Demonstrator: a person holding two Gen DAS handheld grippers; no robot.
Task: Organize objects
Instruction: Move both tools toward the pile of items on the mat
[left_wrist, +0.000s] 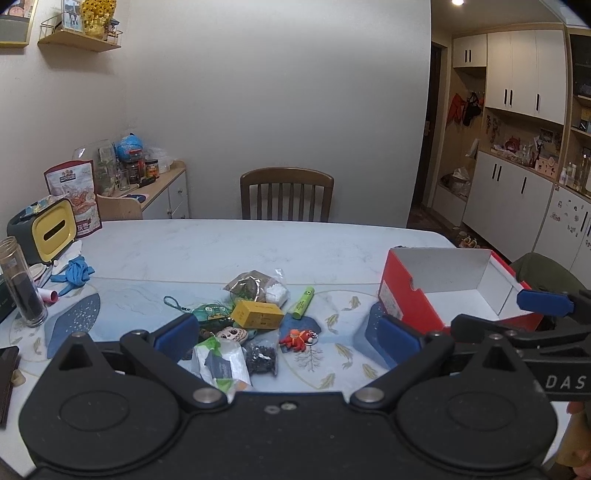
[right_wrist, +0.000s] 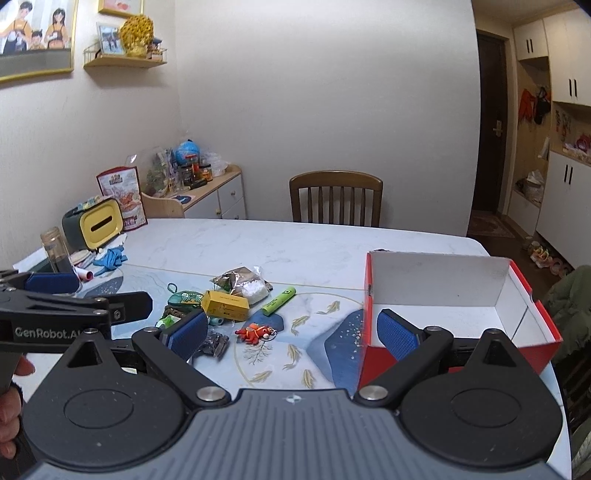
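A heap of small items lies mid-table: a yellow box (left_wrist: 257, 314) (right_wrist: 225, 305), a green tube (left_wrist: 303, 297) (right_wrist: 279, 295), a red crab keyring (left_wrist: 297, 339) (right_wrist: 255, 332), a white wipes pack (left_wrist: 221, 363), snack bags (left_wrist: 255, 286) (right_wrist: 242, 282) and a dark bag (left_wrist: 261, 358). An open red shoebox (left_wrist: 410, 295) (right_wrist: 443, 291) with a white inside stands to the right. My left gripper (left_wrist: 288, 339) hovers open just before the heap. My right gripper (right_wrist: 291, 330) is open too, near the box's left wall, holding nothing.
A yellow tissue holder (left_wrist: 51, 230) (right_wrist: 98, 223), a glass jar (left_wrist: 20, 286), blue gloves (left_wrist: 75, 273) and a snack pouch (left_wrist: 75, 195) crowd the table's left end. A wooden chair (left_wrist: 286, 194) (right_wrist: 335, 197) stands behind the white table (left_wrist: 258, 243). Cabinets line the right wall.
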